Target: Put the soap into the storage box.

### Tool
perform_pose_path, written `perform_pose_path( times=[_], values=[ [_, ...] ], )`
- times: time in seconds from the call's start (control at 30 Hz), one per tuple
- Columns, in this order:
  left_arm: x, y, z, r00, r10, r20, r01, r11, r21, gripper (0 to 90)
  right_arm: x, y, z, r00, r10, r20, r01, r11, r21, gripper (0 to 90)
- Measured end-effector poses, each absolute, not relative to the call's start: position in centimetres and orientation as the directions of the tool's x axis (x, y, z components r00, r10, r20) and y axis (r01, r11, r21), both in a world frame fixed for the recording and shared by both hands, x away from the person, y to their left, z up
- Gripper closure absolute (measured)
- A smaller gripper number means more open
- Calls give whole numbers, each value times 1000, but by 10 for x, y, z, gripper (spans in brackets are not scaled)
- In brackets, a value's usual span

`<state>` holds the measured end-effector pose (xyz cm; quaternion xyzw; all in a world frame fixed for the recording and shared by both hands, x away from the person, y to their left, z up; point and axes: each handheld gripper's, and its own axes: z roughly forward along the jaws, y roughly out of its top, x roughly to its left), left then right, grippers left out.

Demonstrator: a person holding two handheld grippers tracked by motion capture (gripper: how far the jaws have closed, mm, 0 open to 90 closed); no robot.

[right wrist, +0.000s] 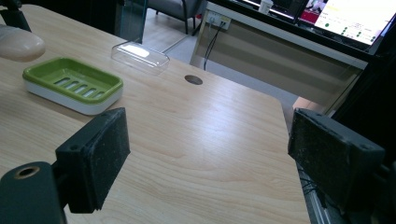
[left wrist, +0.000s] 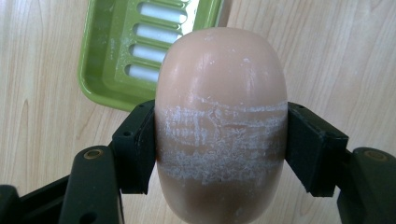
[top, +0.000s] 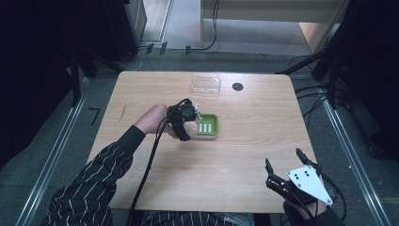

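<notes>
The pale soap bar (left wrist: 220, 126) sits squarely between the jaws of my left claw (left wrist: 219, 144), both pads pressed against its sides across a scuffed white band, so that claw is clamped on the soap. I hold it just above the near left edge of the green soap dish (left wrist: 105, 70), whose slotted floor lies bare. My right claw (right wrist: 208, 158) hangs wide apart with nothing between its pads, near the counter's (top: 244, 155) front right corner, well apart from the dish. A clear plastic lid (top: 206, 85) lies beyond the dish. In the high view my hand (top: 153, 118) and claw hide the soap.
</notes>
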<state>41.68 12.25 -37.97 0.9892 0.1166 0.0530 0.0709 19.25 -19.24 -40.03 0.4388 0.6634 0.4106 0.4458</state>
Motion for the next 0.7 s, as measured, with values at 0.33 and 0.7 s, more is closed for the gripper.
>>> perform_pose_path(
  times=[0.33, 0.7],
  values=[
    [422, 117, -377, 972, 215, 95, 199, -968, 151, 336, 193, -192, -400, -220, 947, -234, 216, 281, 935, 134],
    [442, 103, -379, 974, 209, 83, 194, -968, 160, 336, 193, -192, -400, -225, 946, -232, 216, 281, 935, 135]
  ],
)
